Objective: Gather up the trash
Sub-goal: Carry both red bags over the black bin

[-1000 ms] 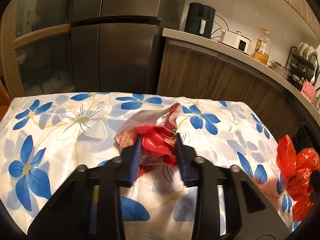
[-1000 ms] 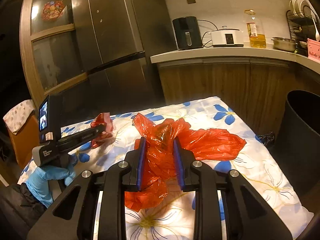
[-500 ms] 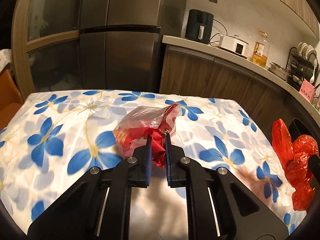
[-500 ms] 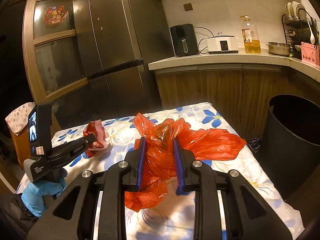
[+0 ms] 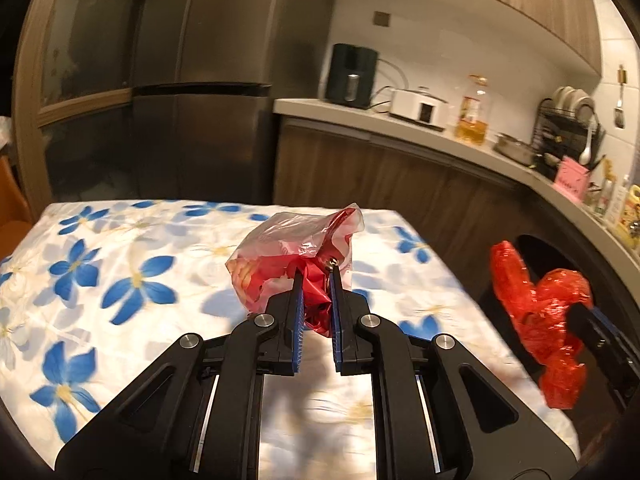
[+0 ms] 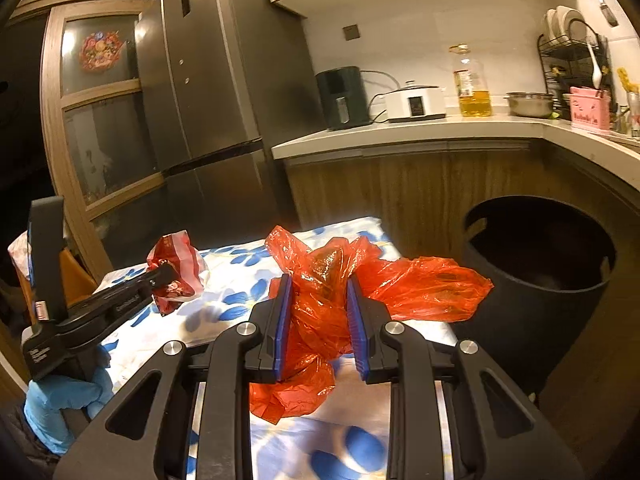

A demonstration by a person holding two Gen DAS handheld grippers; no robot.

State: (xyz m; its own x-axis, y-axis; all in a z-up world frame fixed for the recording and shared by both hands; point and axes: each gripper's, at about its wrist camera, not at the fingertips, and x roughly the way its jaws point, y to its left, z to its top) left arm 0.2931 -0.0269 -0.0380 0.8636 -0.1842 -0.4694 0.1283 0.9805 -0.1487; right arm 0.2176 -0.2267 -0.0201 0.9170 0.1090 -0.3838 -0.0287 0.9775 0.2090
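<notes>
Both grippers have something pinched right now. The left gripper (image 5: 316, 280) is clenched tight on a crumpled red-and-clear snack wrapper (image 5: 288, 260), holding it up off the desk (image 5: 120, 272), which has a white cloth with blue flowers on it. From the other side you can see a blue-gloved hand (image 6: 64, 400) gripping that tool's handle.

The right gripper (image 6: 320, 292) has its fingers (image 6: 284, 320) squeezed onto a bunched-up red plastic bag (image 6: 420, 288). The bag billows out past the blue pads on both sides, with a loose end hanging underneath. It's held above the desk's far corner, close to a black trash bin (image 6: 560, 288) that stands on the floor right beside the desk, open at the top.

In the background there's a dark fridge (image 6: 224, 100), and a kitchen counter (image 6: 400, 136) with an air fryer (image 6: 342, 96), a white rice cooker (image 6: 416, 102) and a bottle of oil (image 6: 472, 84).
</notes>
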